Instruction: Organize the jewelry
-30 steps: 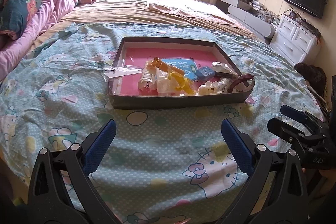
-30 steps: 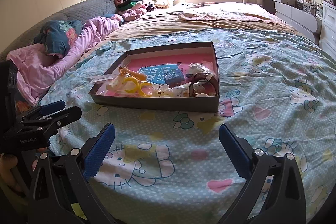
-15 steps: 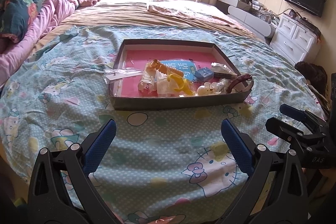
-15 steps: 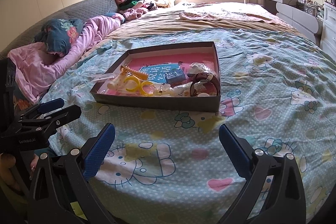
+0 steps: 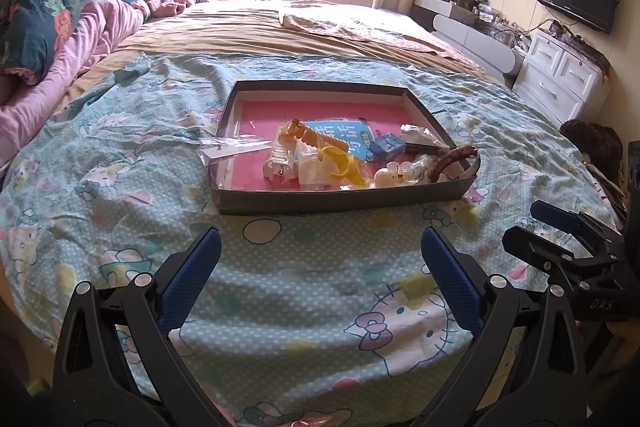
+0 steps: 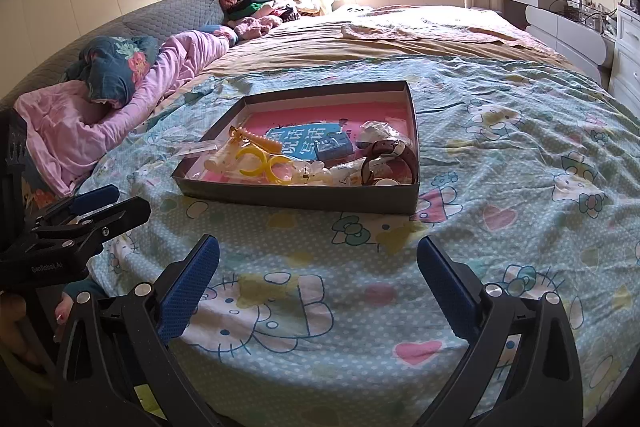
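You hold both claws, left claw (image 5: 320,267) and right claw (image 6: 318,267), spread and empty above the bed, facing the shallow grey cardboard tray (image 5: 344,201), where the jewelry pieces (image 5: 320,155) lie jumbled together.

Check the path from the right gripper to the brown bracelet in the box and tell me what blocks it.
Nothing on the bedspread lies between the right gripper and the box. Only the box's near wall stands before the brown bracelet, which sits in the near right corner, so the gripper would likely have to come over the wall.
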`<action>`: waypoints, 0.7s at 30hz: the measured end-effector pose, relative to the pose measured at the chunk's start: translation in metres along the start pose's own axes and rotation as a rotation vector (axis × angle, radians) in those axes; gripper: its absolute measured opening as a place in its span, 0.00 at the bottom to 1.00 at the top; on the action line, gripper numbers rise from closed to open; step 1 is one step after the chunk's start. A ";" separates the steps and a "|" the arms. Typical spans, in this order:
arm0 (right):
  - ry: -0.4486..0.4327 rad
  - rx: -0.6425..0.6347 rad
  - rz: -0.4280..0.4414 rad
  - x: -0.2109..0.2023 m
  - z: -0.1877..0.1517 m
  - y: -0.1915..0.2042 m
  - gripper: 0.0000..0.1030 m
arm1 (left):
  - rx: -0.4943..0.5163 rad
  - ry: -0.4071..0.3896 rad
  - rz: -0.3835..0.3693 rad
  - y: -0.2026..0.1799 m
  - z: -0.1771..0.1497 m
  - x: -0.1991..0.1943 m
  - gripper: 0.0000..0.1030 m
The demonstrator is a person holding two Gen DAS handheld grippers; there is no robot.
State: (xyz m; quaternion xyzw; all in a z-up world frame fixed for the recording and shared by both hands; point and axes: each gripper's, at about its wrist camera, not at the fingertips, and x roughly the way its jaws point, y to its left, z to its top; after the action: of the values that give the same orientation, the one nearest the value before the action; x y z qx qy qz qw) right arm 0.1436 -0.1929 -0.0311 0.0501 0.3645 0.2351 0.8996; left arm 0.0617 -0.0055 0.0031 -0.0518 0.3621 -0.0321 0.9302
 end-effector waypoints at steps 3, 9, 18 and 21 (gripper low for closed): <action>0.000 0.000 0.001 0.000 0.000 0.000 0.96 | 0.000 0.001 0.004 0.000 0.000 0.000 0.91; -0.001 0.000 0.000 0.000 0.000 0.000 0.96 | 0.001 0.001 0.007 0.001 0.001 -0.002 0.91; -0.005 -0.002 0.000 -0.002 0.003 0.000 0.96 | 0.001 0.001 0.008 0.001 0.000 -0.001 0.91; -0.004 -0.002 -0.001 -0.002 0.002 0.000 0.96 | 0.002 0.001 0.009 0.001 0.001 -0.002 0.91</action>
State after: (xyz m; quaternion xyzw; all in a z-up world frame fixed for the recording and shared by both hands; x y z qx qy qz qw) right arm 0.1436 -0.1939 -0.0282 0.0493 0.3625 0.2348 0.9006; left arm 0.0608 -0.0047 0.0046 -0.0494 0.3625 -0.0285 0.9302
